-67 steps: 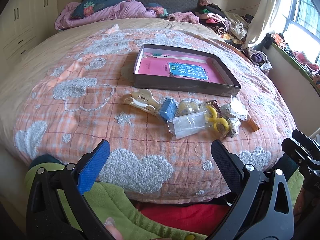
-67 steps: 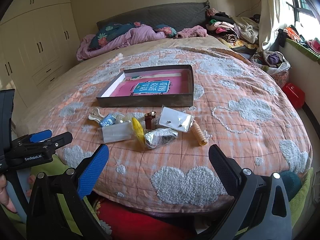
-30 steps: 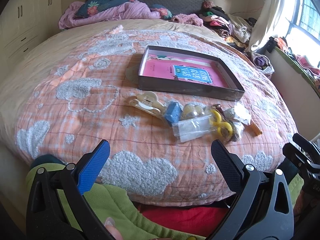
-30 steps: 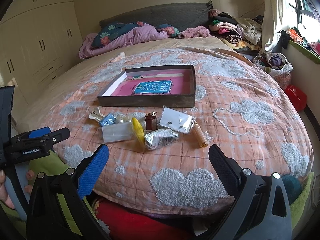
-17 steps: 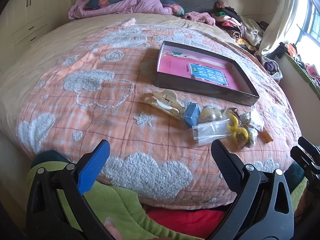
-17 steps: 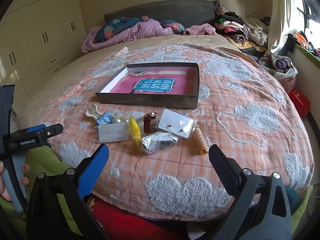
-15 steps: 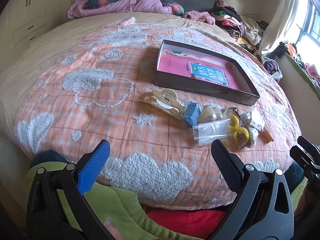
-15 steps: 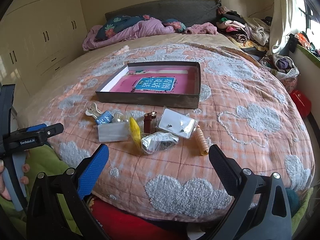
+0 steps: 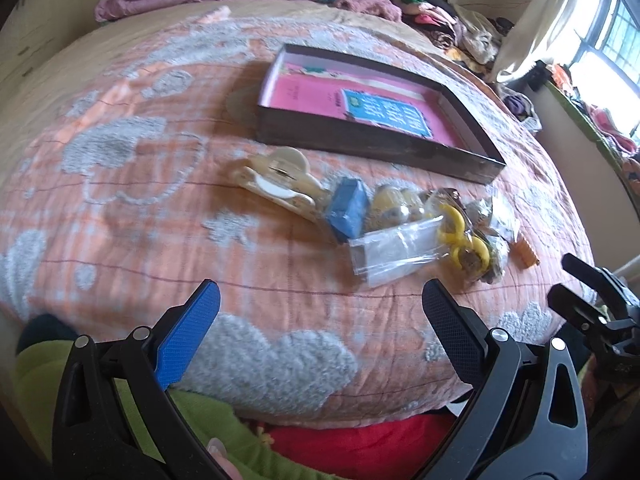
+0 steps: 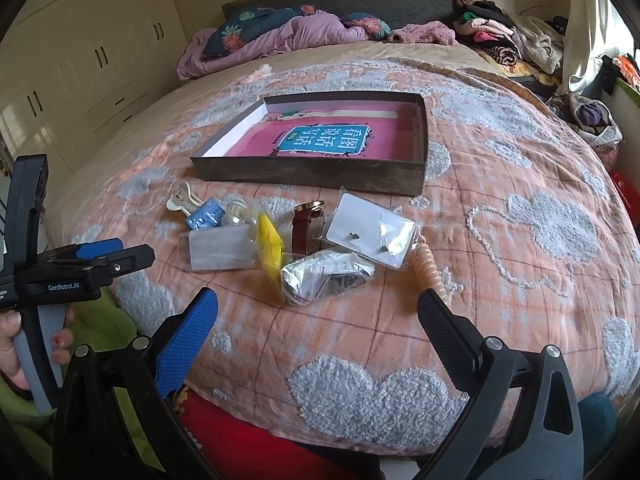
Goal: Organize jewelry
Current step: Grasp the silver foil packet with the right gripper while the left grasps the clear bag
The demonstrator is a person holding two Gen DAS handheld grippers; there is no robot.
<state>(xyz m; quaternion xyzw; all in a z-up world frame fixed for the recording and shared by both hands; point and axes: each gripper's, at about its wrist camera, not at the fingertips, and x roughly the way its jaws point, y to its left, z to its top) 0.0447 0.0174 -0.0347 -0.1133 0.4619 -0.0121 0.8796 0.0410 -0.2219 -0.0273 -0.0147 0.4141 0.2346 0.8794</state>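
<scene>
Both grippers have closed in on the bed over the last 2 s; the pile fills more of each view than it did, most in the left wrist view, which is blurred by motion. Nothing in the pile has shifted.

Left gripper [image 9: 320,304]: jaws wide apart, empty, hanging short of the pile, nearest the clear bag [image 9: 394,250].
Right gripper [image 10: 318,306]: jaws wide apart, empty, near the foil bag [image 10: 326,274].

Jewelry lies in 1 loose row on the blanket [image 10: 520,184], just in front of the tray [image 10: 312,172]: hair claw [image 9: 276,178], blue piece [image 9: 348,208], yellow ring piece [image 9: 464,238], watch [image 10: 304,228], earring card [image 10: 370,236], orange coil [image 10: 428,266]. The tray holds only a pink book [image 10: 320,136].

Judgement: this is the approach, no grasp made yet. No item sits in the tray, so sorting has not begun. Bags overlap their neighbours, so a pinch may drag 2 things at once.
</scene>
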